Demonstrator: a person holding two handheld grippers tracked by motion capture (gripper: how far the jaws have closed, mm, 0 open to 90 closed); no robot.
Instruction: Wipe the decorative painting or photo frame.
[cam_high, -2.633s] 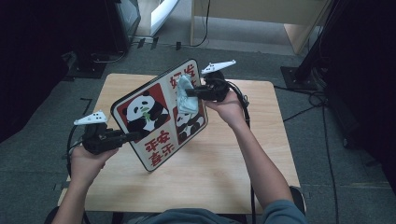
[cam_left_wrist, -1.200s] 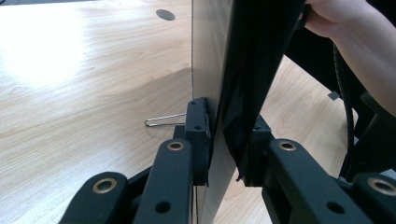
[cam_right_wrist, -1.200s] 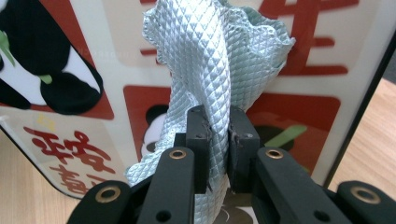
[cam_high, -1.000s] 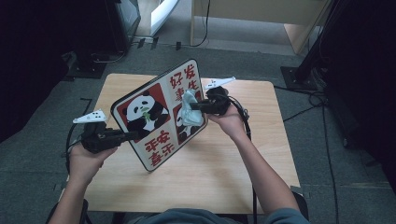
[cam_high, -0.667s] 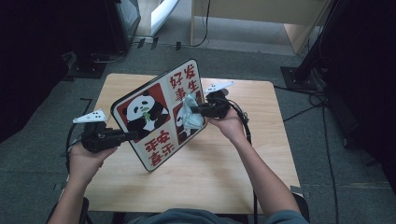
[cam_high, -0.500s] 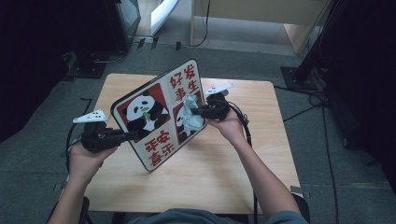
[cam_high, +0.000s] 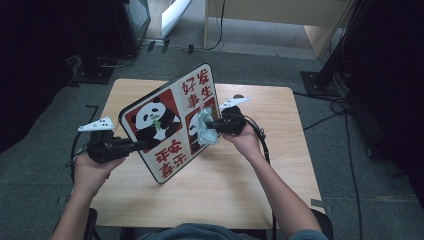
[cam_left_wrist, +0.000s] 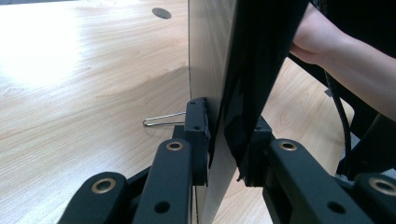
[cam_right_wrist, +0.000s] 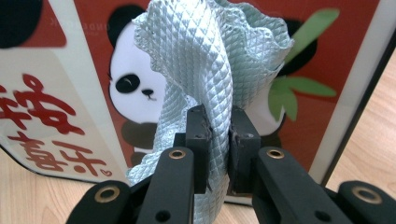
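Note:
A framed picture (cam_high: 167, 120) with two pandas and red Chinese characters stands tilted on its lower corner over the wooden table (cam_high: 260, 190). My left gripper (cam_high: 137, 145) is shut on its left edge; in the left gripper view the frame's edge (cam_left_wrist: 224, 116) sits clamped between the jaws. My right gripper (cam_high: 211, 125) is shut on a pale green quilted cloth (cam_high: 204, 129), which lies against the picture's right panda panel. In the right gripper view the cloth (cam_right_wrist: 210, 60) rises crumpled from between the jaws in front of the panda picture (cam_right_wrist: 70, 93).
A thin metal wire clip (cam_left_wrist: 161, 121) lies on the table behind the frame. A small round hole (cam_left_wrist: 161, 12) marks the table's far part. Grey floor surrounds the table, with cables (cam_high: 330, 117) at the right and dark equipment at the back left.
My right gripper has slid the cloth down the picture's right side, from the upper characters onto the right panda. The left gripper and the frame have stayed put.

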